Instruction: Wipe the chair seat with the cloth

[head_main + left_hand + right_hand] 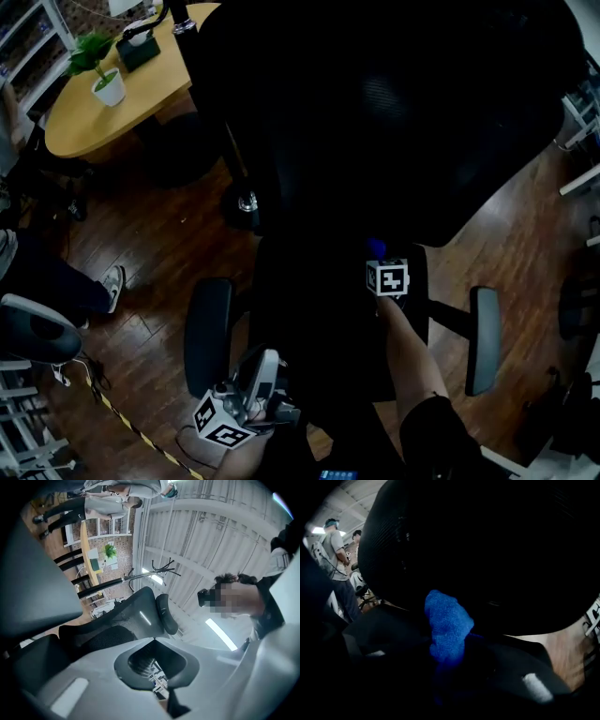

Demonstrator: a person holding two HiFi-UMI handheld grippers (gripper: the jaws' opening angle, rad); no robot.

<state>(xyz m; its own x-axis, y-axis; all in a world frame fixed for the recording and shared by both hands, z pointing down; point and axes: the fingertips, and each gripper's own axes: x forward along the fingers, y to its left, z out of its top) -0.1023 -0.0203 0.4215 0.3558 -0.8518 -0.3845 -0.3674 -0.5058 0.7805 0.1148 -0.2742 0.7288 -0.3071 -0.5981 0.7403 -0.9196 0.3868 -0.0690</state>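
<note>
Okay, dark frame, so the black chair seat is the landmark for everything here. The right hand-held gripper is over the seat's rear right part, close under the backrest, jaws pinching a blue cloth. The cloth bunches up out of the jaw tips in a fat wad, with more hanging below. It is probably gripped as a wad so a thick pad meets the seat rather than the jaw plastic. Cloth position: over the back of the seat, just in front of the backrest foot. Whether it is actually touching the seat fabric is too dark to say. Starting at the rear makes sense for pulling strokes toward the front edge. The left hand-held gripper is off the seat's front left corner, just beside the left armrest, tilted upward. Its jaws are pressed together with nothing between them, only background showing through the gap. It looks parked there, clear of the wiping path. The right armrest is on the seat's far right, well apart from the cloth. A wooden bench with a potted plant stands well beyond the seat's left rear, not involved. Judgement: the wipe is at or near its start, and most of the seat is not yet covered.
</note>
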